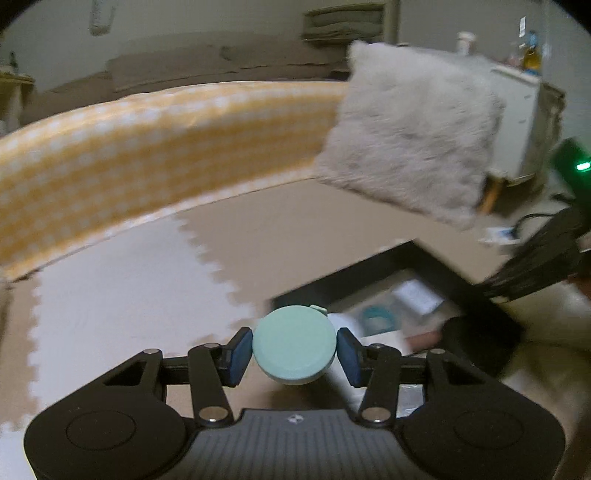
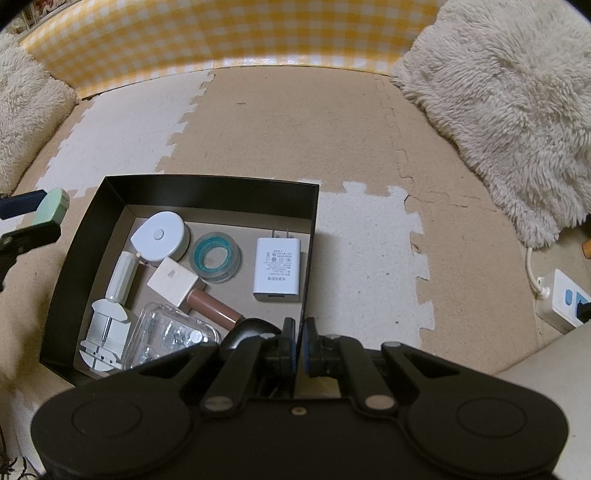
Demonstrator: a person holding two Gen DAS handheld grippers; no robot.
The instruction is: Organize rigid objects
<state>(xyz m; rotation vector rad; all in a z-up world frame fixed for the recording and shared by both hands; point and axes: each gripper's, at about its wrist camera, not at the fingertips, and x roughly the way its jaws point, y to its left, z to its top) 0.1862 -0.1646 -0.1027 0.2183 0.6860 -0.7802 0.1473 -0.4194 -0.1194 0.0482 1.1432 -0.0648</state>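
My left gripper (image 1: 294, 350) is shut on a round mint-green case (image 1: 294, 346), held above the floor mat just left of a black box (image 1: 424, 258). The case and the left gripper also show in the right wrist view (image 2: 50, 210), left of the box's left wall (image 2: 74, 254). My right gripper (image 2: 298, 343) is shut on the right wall of the box (image 2: 312, 236) near its front corner. Inside the box lie a white charger (image 2: 277, 269), a tape roll (image 2: 215, 258), a white round device (image 2: 160, 238), a white cube (image 2: 173, 282), a brown tube (image 2: 214, 308) and a clear packet (image 2: 170, 336).
Tan and white foam puzzle mats (image 2: 295, 129) cover the floor. A yellow checked wall (image 2: 221, 33) runs along the back. Fluffy cushions lie at the right (image 2: 517, 103) and left (image 2: 22, 110). A white power strip (image 2: 561, 299) sits at the far right.
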